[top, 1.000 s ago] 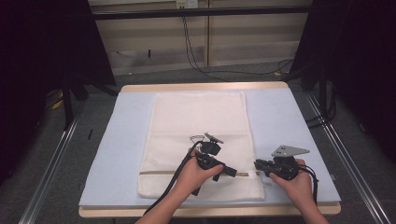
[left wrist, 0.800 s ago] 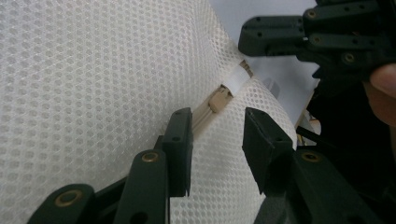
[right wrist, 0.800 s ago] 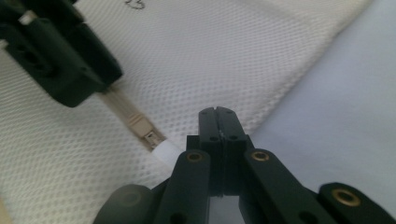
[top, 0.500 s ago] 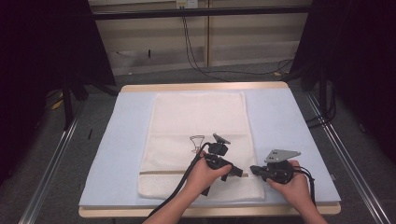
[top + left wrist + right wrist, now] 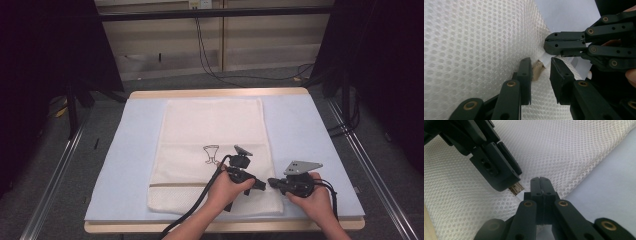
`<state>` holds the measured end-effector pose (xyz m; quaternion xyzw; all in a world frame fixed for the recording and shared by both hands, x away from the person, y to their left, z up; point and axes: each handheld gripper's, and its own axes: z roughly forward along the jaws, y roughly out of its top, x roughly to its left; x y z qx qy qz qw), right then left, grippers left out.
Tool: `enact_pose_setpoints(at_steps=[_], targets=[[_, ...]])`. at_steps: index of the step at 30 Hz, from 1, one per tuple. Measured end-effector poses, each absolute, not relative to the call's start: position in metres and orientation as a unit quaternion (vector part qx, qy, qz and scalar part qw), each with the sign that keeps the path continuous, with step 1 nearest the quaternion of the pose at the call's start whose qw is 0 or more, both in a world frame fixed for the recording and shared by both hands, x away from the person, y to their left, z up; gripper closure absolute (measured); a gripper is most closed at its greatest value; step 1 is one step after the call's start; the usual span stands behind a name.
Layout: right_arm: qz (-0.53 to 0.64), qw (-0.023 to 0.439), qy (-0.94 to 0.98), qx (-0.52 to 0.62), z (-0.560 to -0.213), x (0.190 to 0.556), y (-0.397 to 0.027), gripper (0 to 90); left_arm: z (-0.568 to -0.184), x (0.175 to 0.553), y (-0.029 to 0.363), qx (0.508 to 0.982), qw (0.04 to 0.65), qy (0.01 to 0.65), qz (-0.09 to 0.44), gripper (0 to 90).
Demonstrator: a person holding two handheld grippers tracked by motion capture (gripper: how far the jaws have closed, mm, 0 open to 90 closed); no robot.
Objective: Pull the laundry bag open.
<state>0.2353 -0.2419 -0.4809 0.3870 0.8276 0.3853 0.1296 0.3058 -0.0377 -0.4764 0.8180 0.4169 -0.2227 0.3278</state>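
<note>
Wooden table (image 5: pixel 210 93), light rim visible along far and near edges. Pale blue mat (image 5: pixel 310 135) covers nearly the whole top, lying flat. On the mat: cream mesh bag (image 5: pixel 212 125), flat, long axis running away from the near edge, roughly centred. Small dark goblet print (image 5: pixel 211 153) on it, tan band (image 5: pixel 175 185) across the near end. Bag's near-right corner lies close to the mat's near edge.

Both forearms are cut off by the near tabletop (image 5: pixel 320 224) edge; the hands hide the mesh bag's (image 5: pixel 210 150) near right corner; its small printed motif (image 5: pixel 211 153) is illegible.
</note>
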Motion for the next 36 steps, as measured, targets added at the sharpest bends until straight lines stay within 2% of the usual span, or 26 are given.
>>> enact_pose_setpoints(at_steps=[3, 5, 9, 10, 17, 18, 19, 20, 21, 28, 36], targets=[[0.387, 0.13, 0.827, 0.386, -0.481, 0.235, -0.242, 90.0, -0.477, 0.307, -0.039, 0.816, 0.323, 0.422, -0.228, 74.3], [0.387, 0.129, 0.827, 0.386, -0.481, 0.235, -0.242, 90.0, -0.477, 0.306, -0.042, 0.798, 0.331, 0.45, -0.228, 76.3], [0.386, 0.13, 0.827, 0.388, -0.481, 0.235, -0.243, 90.0, -0.477, 0.305, -0.042, 0.799, 0.329, 0.45, -0.225, 78.6], [0.386, 0.129, 0.827, 0.387, -0.481, 0.235, -0.243, 90.0, -0.477, 0.308, -0.039, 0.816, 0.318, 0.428, -0.225, 79.4], [0.386, 0.127, 0.827, 0.388, -0.481, 0.235, -0.242, 90.0, -0.478, 0.308, -0.038, 0.812, 0.316, 0.432, -0.23, 85.2], [0.386, 0.127, 0.828, 0.386, -0.481, 0.235, -0.242, 90.0, -0.477, 0.306, -0.041, 0.792, 0.328, 0.456, -0.238, 86.3], [0.386, 0.128, 0.829, 0.383, -0.482, 0.236, -0.242, 90.0, -0.476, 0.306, -0.041, 0.792, 0.329, 0.457, -0.238, 87.1], [0.386, 0.128, 0.829, 0.383, -0.482, 0.236, -0.242, 90.0, -0.476, 0.306, -0.041, 0.792, 0.329, 0.457, -0.238, 87.2], [0.384, 0.131, 0.831, 0.381, -0.482, 0.235, -0.242, 90.0, -0.477, 0.308, -0.038, 0.809, 0.319, 0.431, -0.24, 87.2], [0.378, 0.135, 0.838, 0.37, -0.481, 0.235, -0.242, 90.0, -0.479, 0.311, -0.03, 0.788, 0.328, 0.451, -0.261, 87.4], [0.374, 0.142, 0.842, 0.363, -0.481, 0.235, -0.241, 90.0, -0.477, 0.314, -0.018, 0.788, 0.324, 0.453, -0.263, 87.4]])
